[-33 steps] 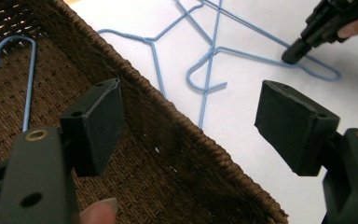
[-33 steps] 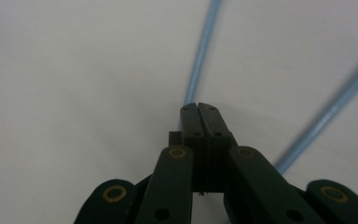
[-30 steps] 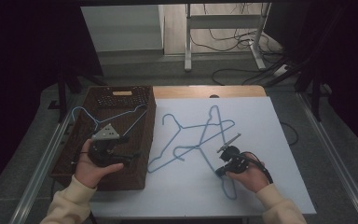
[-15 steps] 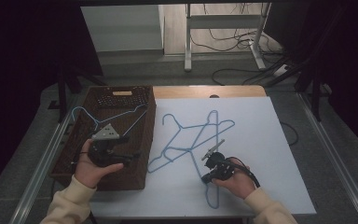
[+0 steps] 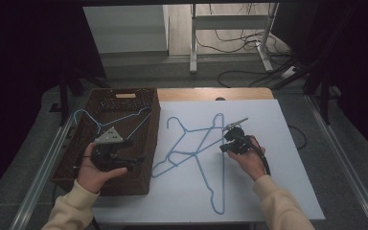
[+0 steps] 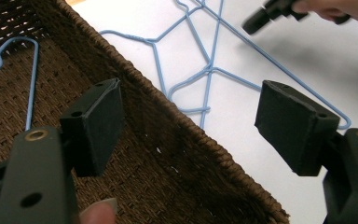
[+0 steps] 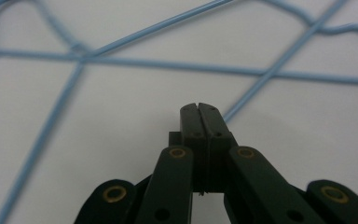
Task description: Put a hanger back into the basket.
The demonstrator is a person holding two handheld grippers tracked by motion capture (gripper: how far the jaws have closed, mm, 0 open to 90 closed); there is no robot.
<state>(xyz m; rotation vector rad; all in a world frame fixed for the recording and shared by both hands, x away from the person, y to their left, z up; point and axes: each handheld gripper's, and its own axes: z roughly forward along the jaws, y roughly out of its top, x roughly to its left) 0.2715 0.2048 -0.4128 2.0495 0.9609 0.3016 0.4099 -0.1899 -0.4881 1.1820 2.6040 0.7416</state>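
Here, right claw (image 7: 198, 108) closed, blue hangers (image 7: 177, 65) just ahead

A white table top (image 5: 287, 191) is seen across the middle, with a bare wooden strip (image 5: 211, 94) left showing along its far edge. Beyond it, grey floor (image 5: 139, 72) is lit, and black cables (image 5: 239, 45) are strewn there between the legs of a pale metal frame (image 5: 193, 38). Metal rails (image 5: 43, 177) are laid down both sides. Dark curtains (image 5: 24, 57) are hung at left and right.
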